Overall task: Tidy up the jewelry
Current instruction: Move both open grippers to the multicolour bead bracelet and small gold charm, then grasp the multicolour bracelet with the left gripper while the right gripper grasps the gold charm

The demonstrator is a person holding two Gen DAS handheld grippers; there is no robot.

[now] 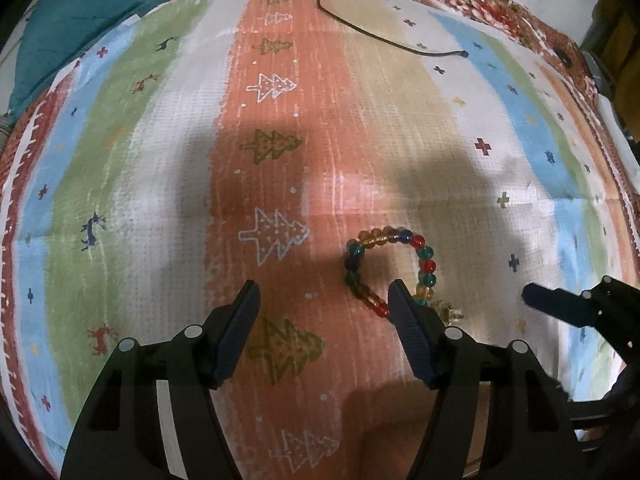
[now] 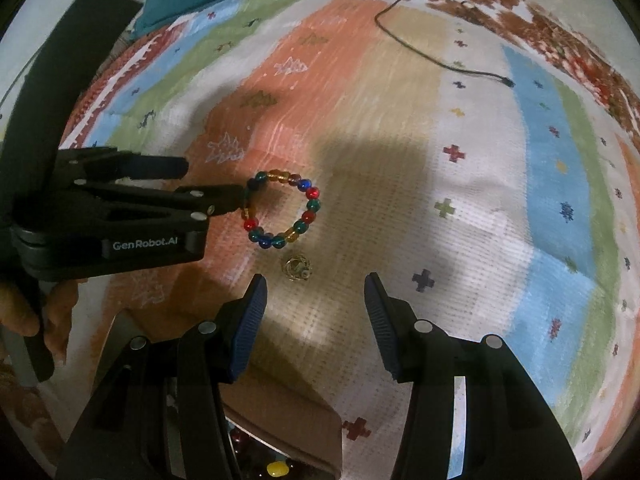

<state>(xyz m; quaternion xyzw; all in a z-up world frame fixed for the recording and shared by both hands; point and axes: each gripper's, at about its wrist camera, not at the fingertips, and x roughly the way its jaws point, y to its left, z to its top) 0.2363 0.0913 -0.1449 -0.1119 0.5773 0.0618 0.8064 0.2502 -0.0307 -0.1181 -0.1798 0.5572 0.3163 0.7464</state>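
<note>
While both tools gape, bead bracelet (image 2: 281,209) lies beside ring (image 2: 297,269).

Dim, warm light from above and behind me. My grippers throw broad soft shadows across the striped cloth (image 1: 168,128). Heavy fisheye bending and dark vignetting at the edges; grainy, slightly soft detail throughout.

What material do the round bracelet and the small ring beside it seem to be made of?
The bracelet looks like translucent glass or plastic beads in red, blue, green and amber: they are glossy and carry bright highlights. Which of the two, the look leaves open. The ring seems to be gold-toned metal with a shiny finish, perhaps with openwork or a clear stone; it is too small to tell more.
</note>
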